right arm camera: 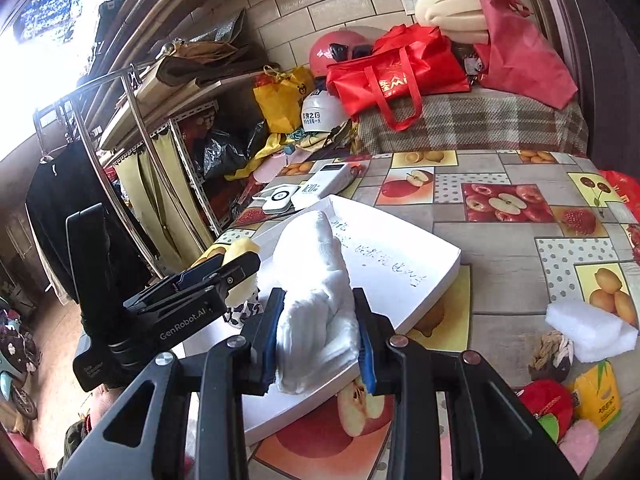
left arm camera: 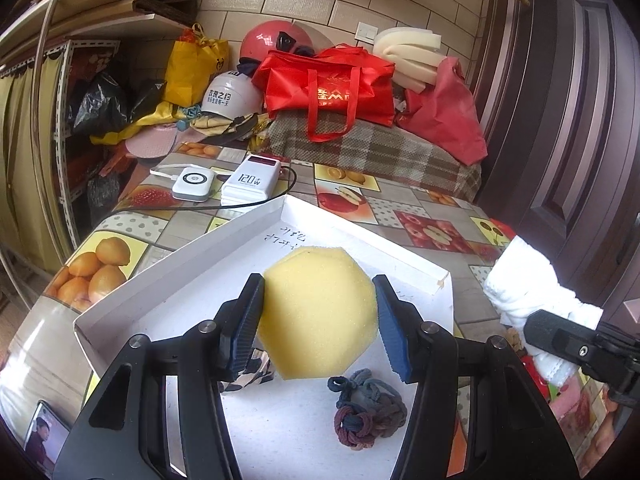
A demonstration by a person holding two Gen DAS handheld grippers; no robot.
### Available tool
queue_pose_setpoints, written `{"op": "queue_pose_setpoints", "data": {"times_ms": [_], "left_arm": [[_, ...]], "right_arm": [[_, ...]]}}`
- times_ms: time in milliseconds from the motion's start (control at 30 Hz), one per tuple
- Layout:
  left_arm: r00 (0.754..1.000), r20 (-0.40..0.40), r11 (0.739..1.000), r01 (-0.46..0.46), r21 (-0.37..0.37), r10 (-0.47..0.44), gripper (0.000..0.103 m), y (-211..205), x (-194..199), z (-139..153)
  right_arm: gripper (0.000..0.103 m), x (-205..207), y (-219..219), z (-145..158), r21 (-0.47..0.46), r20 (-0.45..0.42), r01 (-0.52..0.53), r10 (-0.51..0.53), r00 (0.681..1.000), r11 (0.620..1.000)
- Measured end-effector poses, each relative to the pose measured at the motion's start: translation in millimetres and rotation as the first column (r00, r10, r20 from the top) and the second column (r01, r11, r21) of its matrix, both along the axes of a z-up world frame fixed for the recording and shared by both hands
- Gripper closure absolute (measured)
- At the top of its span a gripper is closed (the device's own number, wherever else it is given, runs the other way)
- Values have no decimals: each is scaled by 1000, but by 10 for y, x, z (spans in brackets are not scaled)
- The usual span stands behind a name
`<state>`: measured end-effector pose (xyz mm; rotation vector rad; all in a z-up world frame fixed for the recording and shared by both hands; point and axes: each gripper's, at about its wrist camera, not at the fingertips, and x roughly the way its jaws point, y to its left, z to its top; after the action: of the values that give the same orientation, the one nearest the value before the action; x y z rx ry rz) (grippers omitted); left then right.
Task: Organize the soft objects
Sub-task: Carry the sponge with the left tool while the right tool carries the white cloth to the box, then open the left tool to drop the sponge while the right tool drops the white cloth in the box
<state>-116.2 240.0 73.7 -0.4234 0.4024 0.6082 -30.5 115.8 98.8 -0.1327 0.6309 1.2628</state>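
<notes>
Left gripper (left arm camera: pixel 319 318) pinches a yellow sponge (left arm camera: pixel 318 314) between its 2 blue pads, left pad against the sponge's left edge, right pad at its right edge; contact on the right side is hard to confirm. The sponge hangs over the white tray (left arm camera: pixel 160 276), which sits on the fruit-print tablecloth (left arm camera: pixel 424 216). In the tray below the sponge: a knotted dark rope ball (left arm camera: pixel 366 416) near the right finger, and a black-and-white patterned cloth (left arm camera: pixel 248 372) mostly hidden behind the left finger. Right gripper (right arm camera: pixel 319 336) is clamped on a rolled white towel (right arm camera: pixel 316 292), both pads pressed into it, the towel sticking up and forward over the tray's near edge. From the right wrist view the left gripper sits just left of the towel, sponge visible past its fingers. On the tablecloth to the right, well apart from the tray: a white foam block (right arm camera: pixel 588 330), a rope toy (right arm camera: pixel 550 350), a red plush (right arm camera: pixel 546 404), a yellow packet (right arm camera: pixel 598 394) and something pink (right arm camera: pixel 580 444). 2 white power banks (left arm camera: pixel 244 180) lie beyond the tray.
</notes>
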Motion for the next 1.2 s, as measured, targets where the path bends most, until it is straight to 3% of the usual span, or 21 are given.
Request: {"op": "queue_pose_setpoints", "data": {"times_ms": [500,1000,1033,1067,1100,1133,1167,1200], "left_arm": [[1000,-16,999,-15,-38,15,48,82,14,-68],[999,-30,988,-39,-149,35,46,262,26,-265],[999,-29,987,-42,-154,38,45,266,25,-273],[999,-28,986,-45,-160,41,43,272,20,-280],[999,-24,985,-52,-166,48,39,278,10,-283],[998,-20,983,-60,-171,58,34,286,-1,-287],[998,-13,982,-70,-177,68,18,295,-17,-291],[997,-5,980,-78,-182,79,11,304,-32,-295]], "right_arm": [[71,1,225,-184,-55,-16,-13,12,1000,998],[68,92,564,-398,-83,-65,12,-17,998,996],[66,94,570,-414,-75,-65,15,-20,998,997],[45,104,569,-432,-73,-68,20,-25,997,997],[11,121,557,-450,-73,-71,33,-38,997,997],[2,143,526,-466,-68,-69,61,-65,995,996],[0,161,488,-466,-52,-70,78,-81,994,996],[0,182,447,-466,-35,-78,85,-88,993,996]]}}
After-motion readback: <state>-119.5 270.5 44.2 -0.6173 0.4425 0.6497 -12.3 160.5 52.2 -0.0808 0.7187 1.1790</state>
